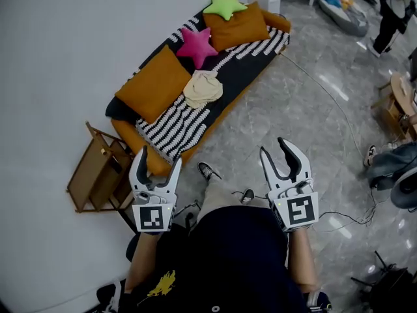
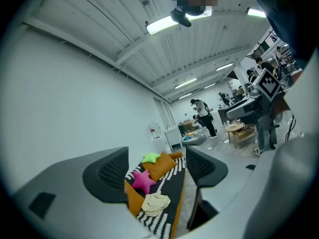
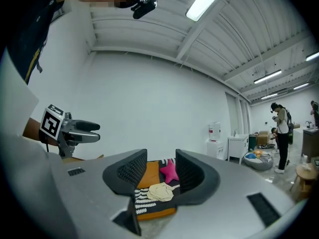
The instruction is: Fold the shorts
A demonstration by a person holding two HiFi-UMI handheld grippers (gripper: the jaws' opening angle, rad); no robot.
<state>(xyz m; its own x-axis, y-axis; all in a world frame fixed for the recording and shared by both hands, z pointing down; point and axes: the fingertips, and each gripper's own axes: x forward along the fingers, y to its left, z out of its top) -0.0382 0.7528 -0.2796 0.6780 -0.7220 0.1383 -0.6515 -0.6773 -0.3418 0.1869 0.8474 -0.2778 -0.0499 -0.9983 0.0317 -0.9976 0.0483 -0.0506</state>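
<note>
The cream shorts (image 1: 202, 88) lie crumpled in a heap on the middle of a sofa (image 1: 244, 67) with a black and white striped cover, far ahead of me. They also show between the jaws in the left gripper view (image 2: 156, 203) and the right gripper view (image 3: 160, 191), still at a distance. My left gripper (image 1: 158, 156) and right gripper (image 1: 274, 147) are held in front of my body over the floor, well short of the sofa. Both stand open with nothing between their fingers.
On the sofa are two orange cushions (image 1: 153, 83), a pink star pillow (image 1: 197, 45) and a green star pillow (image 1: 225, 6). A wooden side rack (image 1: 98, 171) stands at its near end by the white wall. A cable (image 1: 326, 90) crosses the grey floor. A person (image 1: 391, 12) stands far right.
</note>
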